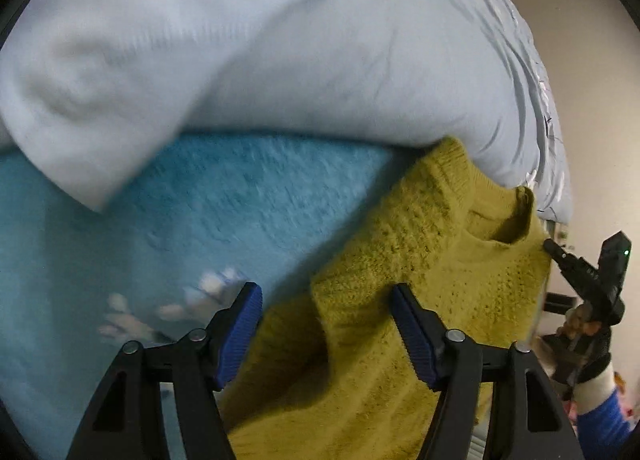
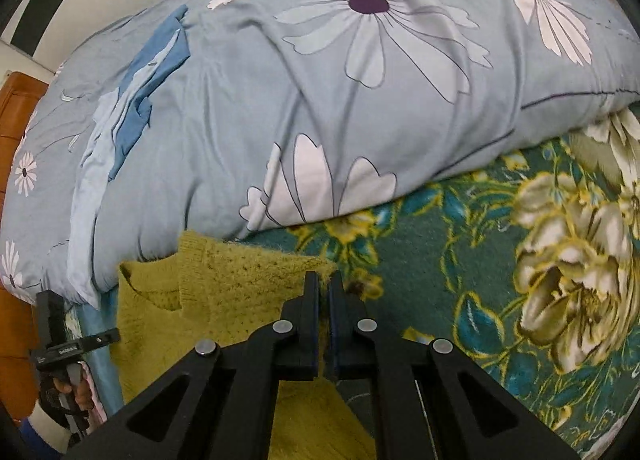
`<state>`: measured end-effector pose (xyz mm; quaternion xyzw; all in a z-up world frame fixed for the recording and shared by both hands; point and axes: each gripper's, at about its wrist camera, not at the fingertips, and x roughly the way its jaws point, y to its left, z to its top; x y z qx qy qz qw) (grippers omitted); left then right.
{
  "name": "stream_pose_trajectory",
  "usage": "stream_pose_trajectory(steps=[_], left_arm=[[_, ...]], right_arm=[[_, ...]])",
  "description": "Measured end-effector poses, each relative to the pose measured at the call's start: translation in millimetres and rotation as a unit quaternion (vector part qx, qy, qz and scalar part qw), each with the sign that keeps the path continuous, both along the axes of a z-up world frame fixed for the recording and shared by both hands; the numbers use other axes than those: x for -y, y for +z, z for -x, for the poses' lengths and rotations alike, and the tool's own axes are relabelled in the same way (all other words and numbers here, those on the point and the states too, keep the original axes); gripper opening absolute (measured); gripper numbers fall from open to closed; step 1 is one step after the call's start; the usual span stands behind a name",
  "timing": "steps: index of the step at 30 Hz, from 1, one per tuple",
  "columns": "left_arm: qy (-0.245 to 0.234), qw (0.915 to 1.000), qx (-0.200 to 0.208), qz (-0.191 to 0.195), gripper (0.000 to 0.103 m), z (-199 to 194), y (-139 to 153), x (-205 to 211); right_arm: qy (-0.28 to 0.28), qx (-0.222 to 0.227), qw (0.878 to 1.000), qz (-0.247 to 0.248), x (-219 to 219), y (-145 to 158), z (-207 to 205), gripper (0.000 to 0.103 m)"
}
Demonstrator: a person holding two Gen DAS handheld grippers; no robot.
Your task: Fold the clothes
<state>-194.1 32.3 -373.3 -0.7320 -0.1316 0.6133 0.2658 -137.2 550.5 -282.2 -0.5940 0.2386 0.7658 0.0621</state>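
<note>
A mustard-yellow knit sweater (image 1: 424, 260) lies on the bed with its neck hole facing the quilt. My left gripper (image 1: 326, 292) hovers open over its left part, blue pads wide apart and nothing between them. In the right wrist view, the right gripper (image 2: 324, 286) is shut on the edge of the sweater (image 2: 240, 280) at its far right corner. The same gripper (image 1: 560, 256) shows at the right of the left wrist view, tip touching the sweater's edge. A fuzzy light-blue garment (image 1: 220, 211) lies under the sweater on the left.
A pale, whitish knit garment (image 1: 120, 79) rests over the blue one. A blue flowered quilt (image 2: 360, 99) is heaped behind the sweater. A dark green floral blanket (image 2: 480, 268) covers the bed to the right. A hand (image 2: 70, 388) grips the left tool near an orange-brown board (image 2: 16, 131).
</note>
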Motion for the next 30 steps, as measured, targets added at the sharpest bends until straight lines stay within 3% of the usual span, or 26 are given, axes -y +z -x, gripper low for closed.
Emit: stream_pose_trajectory(steps=[3, 4, 5, 9, 12, 16, 18, 21, 24, 26, 30], left_arm=[[0.035, 0.9984, 0.021, -0.038, 0.038, -8, -2, 9], [0.04, 0.998, 0.019, -0.044, 0.023, -11, 1, 10], [0.04, 0.9983, 0.007, -0.042, 0.017, -14, 5, 10], [0.044, 0.997, -0.049, -0.04, 0.011, -24, 35, 15], [0.06, 0.9908, -0.109, -0.053, 0.01, -16, 63, 11], [0.084, 0.9724, -0.211, -0.054, 0.01, -21, 117, 28], [0.09, 0.9658, -0.241, -0.031, 0.01, -20, 123, 33], [0.108, 0.9707, -0.215, 0.003, 0.01, -3, 96, 48], [0.126, 0.9758, -0.176, 0.031, 0.01, 12, 67, 28], [0.141, 0.9763, -0.159, 0.04, 0.01, 18, 61, 30], [0.169, 0.9759, -0.135, 0.031, 0.013, 17, 63, 39]], right_arm=[[0.003, 0.002, 1.0, 0.002, 0, 1, -7, 0.004], [0.004, -0.001, 1.0, 0.004, 1, 3, -6, 0.004], [0.004, -0.005, 1.0, 0.005, 3, 5, -6, 0.004], [0.005, -0.019, 1.0, 0.011, 9, 13, -4, 0.004], [0.011, -0.039, 0.999, 0.015, 15, 26, -3, 0.004], [0.036, -0.115, 0.993, 0.008, 32, 71, 4, 0.004], [0.049, -0.142, 0.989, -0.002, 40, 83, 17, 0.004], [0.058, -0.144, 0.988, -0.01, 45, 74, 46, 0.004], [0.054, -0.097, 0.994, -0.007, 47, 36, 75, 0.004], [0.06, -0.063, 0.996, -0.015, 53, 15, 88, 0.004], [0.077, -0.036, 0.996, -0.036, 61, -1, 94, 0.005]])
